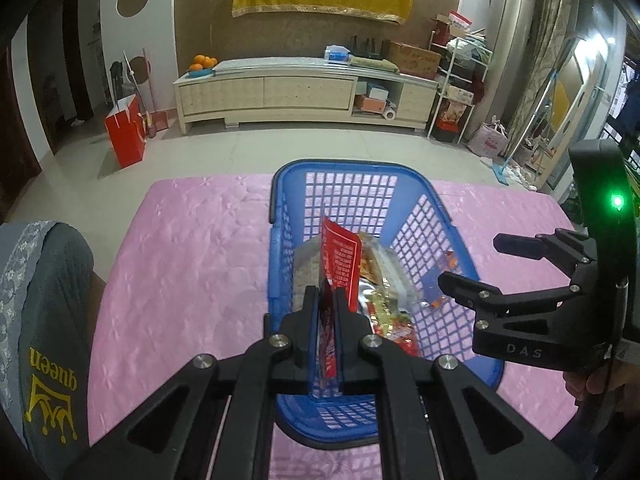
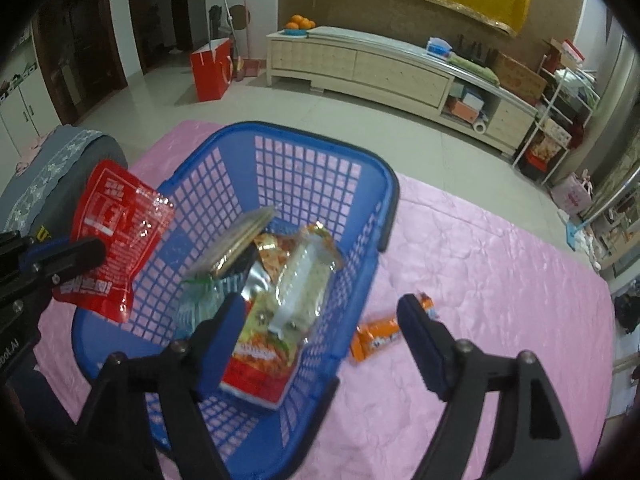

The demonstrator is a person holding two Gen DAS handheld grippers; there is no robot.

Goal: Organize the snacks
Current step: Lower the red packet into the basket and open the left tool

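A blue plastic basket [image 1: 280, 216] [image 2: 384, 200] stands on a pink cloth and holds several snack packs [image 2: 280, 304]. My left gripper [image 1: 326, 296] is shut on a red snack packet [image 1: 340, 264] and holds it upright over the basket's near left side; it also shows in the right wrist view [image 2: 116, 232]. My right gripper [image 2: 320, 320] is open and empty above the basket's right rim; it shows in the left wrist view [image 1: 472, 260]. An orange snack bar [image 2: 376, 340] lies on the cloth just right of the basket.
The pink cloth [image 1: 180, 280] covers the table. A grey cushion with yellow print [image 1: 44, 320] lies at the left edge. Beyond the table are a tiled floor, a red paper bag [image 1: 126, 132] and a long low cabinet [image 1: 304, 92].
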